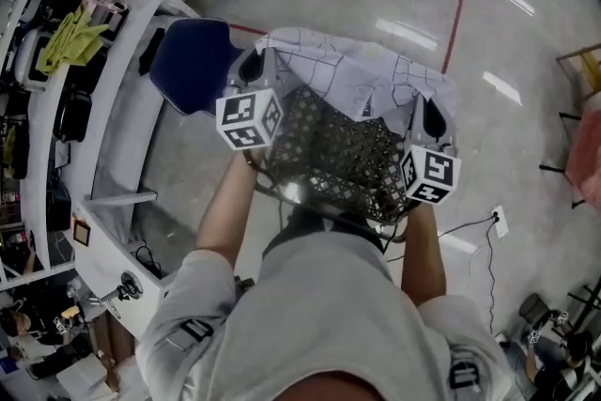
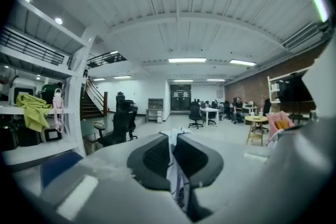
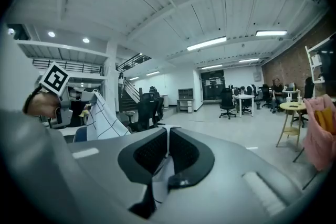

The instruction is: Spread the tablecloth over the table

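Tablecloth (image 1: 362,75), white with dark lines, is held up in front of us between our grippers: left gripper (image 2: 174,140) pinches one edge, right gripper (image 3: 167,138) another, over a dark lattice surface (image 1: 338,150); farther off, a blue chair (image 1: 192,61) beside white shelves (image 1: 103,23)

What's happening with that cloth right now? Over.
Left gripper shut on tablecloth. Right gripper too. Cloth bunched between them, not spread. Blue chair close at left.
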